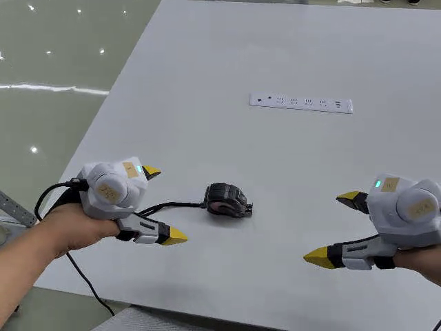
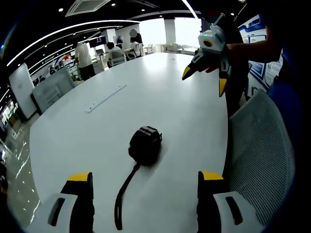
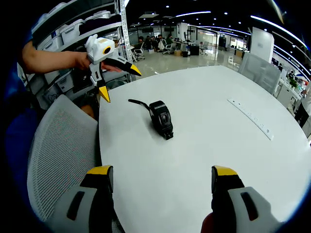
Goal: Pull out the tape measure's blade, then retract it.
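on the white table (image 1: 207,83) both grippers hover with jaws spread and empty, the left gripper (image 1: 165,203) closer in than the right gripper (image 1: 329,228). the tape measure (image 1: 227,200) lies between them, long axis running gripper to gripper, strap (image 1: 172,205) trailing left, blade mouth seemingly facing right.

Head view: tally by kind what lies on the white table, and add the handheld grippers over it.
tape measure: 1
power strip: 1
grippers: 2 (left gripper and right gripper, both open)
Total: 4
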Demonstrator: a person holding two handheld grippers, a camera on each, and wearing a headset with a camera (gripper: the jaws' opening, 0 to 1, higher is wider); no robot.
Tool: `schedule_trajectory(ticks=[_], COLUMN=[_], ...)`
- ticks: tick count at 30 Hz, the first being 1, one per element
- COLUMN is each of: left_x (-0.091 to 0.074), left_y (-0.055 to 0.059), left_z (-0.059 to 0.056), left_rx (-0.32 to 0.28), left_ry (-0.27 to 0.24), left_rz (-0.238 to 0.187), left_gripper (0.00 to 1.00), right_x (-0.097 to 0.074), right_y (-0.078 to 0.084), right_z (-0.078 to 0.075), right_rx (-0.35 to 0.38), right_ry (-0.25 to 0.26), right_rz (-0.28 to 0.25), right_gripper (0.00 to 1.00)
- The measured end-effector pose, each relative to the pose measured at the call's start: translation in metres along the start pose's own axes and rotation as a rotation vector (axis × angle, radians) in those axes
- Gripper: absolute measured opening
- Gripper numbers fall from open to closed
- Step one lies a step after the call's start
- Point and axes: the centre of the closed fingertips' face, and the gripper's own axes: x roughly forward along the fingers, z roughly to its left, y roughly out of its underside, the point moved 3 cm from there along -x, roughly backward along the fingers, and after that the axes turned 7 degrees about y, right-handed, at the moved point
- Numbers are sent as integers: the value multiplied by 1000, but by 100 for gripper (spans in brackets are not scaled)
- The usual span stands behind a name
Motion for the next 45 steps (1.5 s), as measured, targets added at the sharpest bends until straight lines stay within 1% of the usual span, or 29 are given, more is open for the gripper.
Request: schedule_trajectory(ticks=[8, 16, 19, 24, 27, 31, 36, 42, 45], left_x=[13, 28, 34, 45, 53, 62, 72, 84, 89], left_y=[-8, -15, -16, -17, -18, -22, -22, -24, -25], left_z=[1, 6, 7, 10, 13, 14, 18, 18, 17], left_rx=[35, 71, 88, 114, 134, 148, 171, 203, 225], left_ry=[25, 46, 56, 71, 80, 97, 116, 142, 157], left_rz=[10, 23, 31, 46, 54, 55, 66, 78, 88], left_gripper=[82, 79, 78, 76, 74, 73, 71, 70, 69], right_x=[15, 32, 39, 51, 59, 68, 81, 91, 97], right_y=[-6, -8, -11, -16, -17, -18, -15, -15, -14], right_z=[1, -2, -4, -6, -4, -3, -4, -6, -5], right_rx=[-27, -51, -56, -59, -105, -134, -179, -194, -205], right_ry=[-27, -57, -57, -67, -86, -98, -111, -123, -127], right_rz=[4, 5, -8, -22, -25, -32, -17, -13, -17], right_gripper=[77, 72, 68, 66, 63, 59, 55, 53, 49])
